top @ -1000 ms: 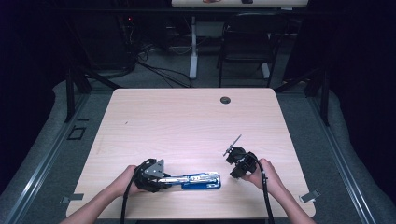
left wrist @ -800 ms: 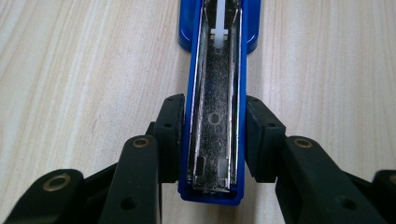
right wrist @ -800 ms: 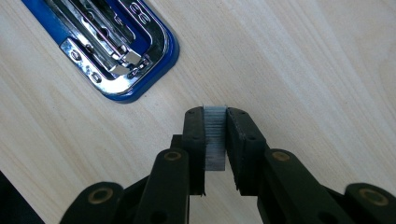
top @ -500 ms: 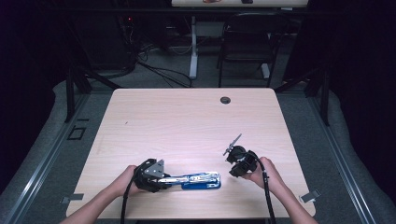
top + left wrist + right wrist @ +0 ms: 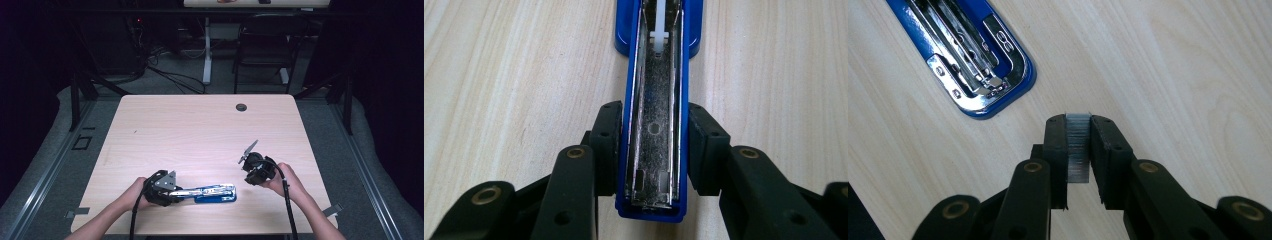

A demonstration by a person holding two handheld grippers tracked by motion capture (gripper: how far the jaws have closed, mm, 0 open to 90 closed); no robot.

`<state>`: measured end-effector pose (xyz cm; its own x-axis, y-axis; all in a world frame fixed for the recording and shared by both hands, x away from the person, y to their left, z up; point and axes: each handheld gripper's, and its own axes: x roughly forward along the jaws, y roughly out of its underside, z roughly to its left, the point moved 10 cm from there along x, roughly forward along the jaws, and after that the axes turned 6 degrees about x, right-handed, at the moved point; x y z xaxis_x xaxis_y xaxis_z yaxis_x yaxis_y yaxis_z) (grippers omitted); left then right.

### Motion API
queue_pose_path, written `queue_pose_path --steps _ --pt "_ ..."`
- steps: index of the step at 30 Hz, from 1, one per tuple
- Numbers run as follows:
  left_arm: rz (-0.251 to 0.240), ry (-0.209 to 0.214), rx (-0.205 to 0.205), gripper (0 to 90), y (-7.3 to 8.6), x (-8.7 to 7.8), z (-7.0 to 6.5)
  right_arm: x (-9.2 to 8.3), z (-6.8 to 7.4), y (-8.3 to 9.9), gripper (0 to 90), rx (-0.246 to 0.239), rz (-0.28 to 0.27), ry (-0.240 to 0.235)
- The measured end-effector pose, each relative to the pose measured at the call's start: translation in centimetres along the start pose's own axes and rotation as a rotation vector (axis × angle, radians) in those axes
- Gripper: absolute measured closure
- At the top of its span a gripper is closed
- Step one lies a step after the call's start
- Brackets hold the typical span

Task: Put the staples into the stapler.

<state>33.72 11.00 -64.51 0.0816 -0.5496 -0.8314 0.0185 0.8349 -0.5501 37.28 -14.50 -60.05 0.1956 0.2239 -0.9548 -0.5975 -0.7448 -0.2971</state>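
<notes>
Nothing much has shifted since a second ago: both hands sit where they were, the stapler has not budged, and the right tongs hover at the same spot off its far end.

On the near part of the tabletop the blue stapler lies flat and swung open, its metal staple channel facing up and, as far as the left gripper view shows, bare of staples. The left tongs pinch the stapler's rear end from both sides, steadying it. The right tongs are pressed on a strip of staples, held clear of the tabletop and just beside the stapler's front end.

By my reading, the opening and the picking up are done. What remains is the loading: bring the strip over the channel, line it up lengthwise, lay it in, let go, then fold the stapler shut.
</notes>
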Motion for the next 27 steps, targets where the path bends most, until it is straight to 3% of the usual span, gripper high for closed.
queue_pose_path --steps 8,11,13,18,22,27 --pt "-0.001 0.003 -0.001 63.1 0.0 0.1 0.0 -0.3 -0.2 -1.6 78.3 -0.041 -0.03 -0.002" --pt "-0.013 -0.009 -0.007 63.1 0.0 0.2 0.1 -0.1 0.1 -2.2 78.3 -0.062 -0.045 -0.022" --pt "-0.008 0.007 -0.005 63.1 0.0 0.1 0.0 0.0 0.3 -2.5 78.3 -0.079 -0.049 -0.035" --pt "-0.01 0.0 -0.009 63.2 0.0 0.2 0.0 0.1 0.7 -3.4 78.3 -0.118 -0.055 -0.038" --pt "-0.01 0.0 -0.012 63.2 0.0 0.2 0.0 0.1 1.3 -4.3 78.3 -0.141 -0.092 -0.064" --pt "-0.006 -0.002 -0.014 63.2 0.0 0.2 0.1 0.1 2.3 -5.0 78.3 -0.212 -0.115 -0.085"
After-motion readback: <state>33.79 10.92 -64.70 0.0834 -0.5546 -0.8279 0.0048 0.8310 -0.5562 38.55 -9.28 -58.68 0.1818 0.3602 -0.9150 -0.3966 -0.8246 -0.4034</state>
